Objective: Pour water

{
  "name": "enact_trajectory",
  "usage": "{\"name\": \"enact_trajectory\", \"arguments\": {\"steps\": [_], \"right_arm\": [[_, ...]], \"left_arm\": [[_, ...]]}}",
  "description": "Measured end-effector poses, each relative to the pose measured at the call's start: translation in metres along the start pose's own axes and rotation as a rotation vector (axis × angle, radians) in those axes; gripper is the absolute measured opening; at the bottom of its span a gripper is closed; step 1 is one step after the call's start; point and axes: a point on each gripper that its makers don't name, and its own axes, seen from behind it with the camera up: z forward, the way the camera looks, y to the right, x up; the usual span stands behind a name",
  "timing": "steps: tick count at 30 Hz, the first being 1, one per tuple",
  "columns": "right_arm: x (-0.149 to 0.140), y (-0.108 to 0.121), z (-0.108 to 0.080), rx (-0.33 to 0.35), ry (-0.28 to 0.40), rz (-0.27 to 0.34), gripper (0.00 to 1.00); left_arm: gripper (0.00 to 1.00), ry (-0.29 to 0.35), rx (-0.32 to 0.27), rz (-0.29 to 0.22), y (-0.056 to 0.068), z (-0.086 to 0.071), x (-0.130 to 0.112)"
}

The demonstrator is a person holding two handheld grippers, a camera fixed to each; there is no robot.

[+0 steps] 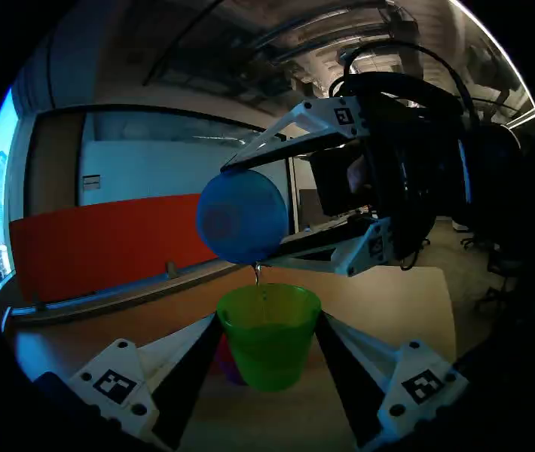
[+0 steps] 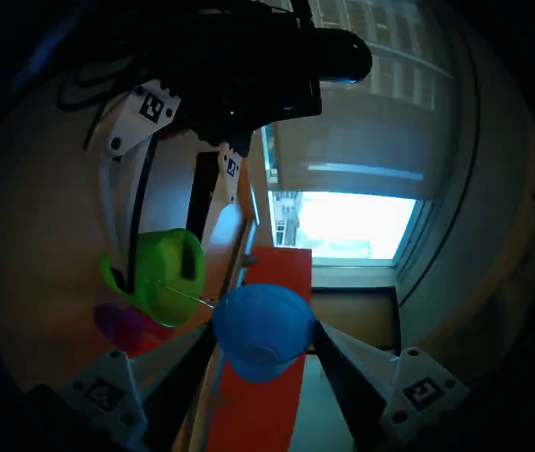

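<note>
- The left gripper (image 1: 269,320) has its two fingers clamped on the sides of a green cup (image 1: 269,339), which it holds upright, mouth open to the top.
- The cup is low over a wooden table (image 1: 388,301); I cannot tell whether its base rests on the wood.
- The right gripper (image 1: 249,215) is closed on a blue cup (image 1: 241,215), one finger pressed on each side, and holds it in the air just above the green one.
- The blue cup is tipped over on its side, its lip over the green cup's mouth.
- A thin thread of water (image 1: 257,275) falls from that lip into the green cup.
- A purple thing (image 1: 226,361) sits just behind the green cup, mostly hidden.
- A red panel (image 1: 102,241) runs along the far wall.
- From the right gripper view, a bright window (image 2: 350,226) shows beyond the cups.
</note>
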Motion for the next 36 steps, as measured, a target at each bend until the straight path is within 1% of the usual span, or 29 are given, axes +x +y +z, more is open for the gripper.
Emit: {"name": "enact_trajectory", "arguments": {"steps": [11, 17, 26, 36], "right_arm": [[0.0034, -0.0001, -0.0019, -0.009, -0.004, -0.036, 0.93], [0.0056, -0.0004, -0.0025, -0.01, -0.003, -0.041, 0.93], [0.0052, -0.0043, -0.0027, -0.01, -0.006, -0.068, 0.93], [0.008, -0.0029, -0.0032, -0.015, -0.003, -0.087, 0.93]], "left_arm": [[0.86, 0.004, 0.005, -0.003, -0.0031, 0.0015, 0.0034], [0.86, 0.001, 0.008, -0.005, -0.0033, 0.0023, 0.0009], [0.86, 0.004, 0.013, -0.004, -0.0048, 0.0027, 0.0026], [0.86, 0.003, 0.019, -0.005, -0.0067, 0.0027, 0.0012]]}}
